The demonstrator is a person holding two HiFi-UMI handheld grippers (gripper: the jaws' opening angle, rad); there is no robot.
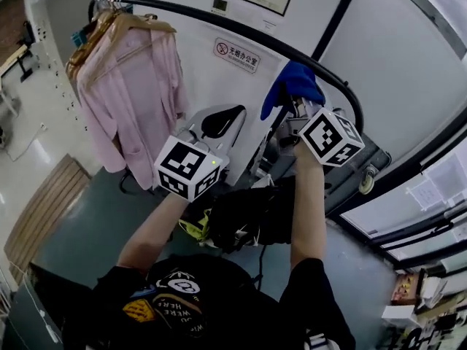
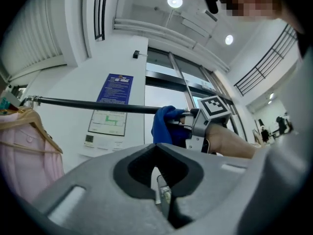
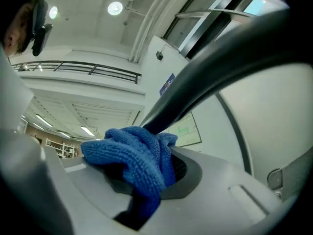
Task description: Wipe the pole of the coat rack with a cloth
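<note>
The coat rack's black pole [image 1: 219, 22] arcs from upper left to the right; it also crosses the left gripper view [image 2: 98, 104] and fills the right gripper view [image 3: 205, 77]. A blue cloth [image 1: 292, 84] lies against the pole near its right bend. My right gripper [image 1: 295, 104] is shut on the cloth [image 3: 137, 155], which bunches out between its jaws [image 3: 146, 180]. My left gripper [image 1: 219, 122] hangs below and left of the pole, shut on nothing [image 2: 156, 155], and looks at the cloth [image 2: 166, 124].
A pink shirt [image 1: 135, 93] hangs on wooden hangers [image 1: 109, 28] at the pole's left end. A no-entry style sign [image 1: 237, 55] is on the white wall behind. A slatted wooden bench [image 1: 44, 203] lies at lower left. Glass doors stand to the right.
</note>
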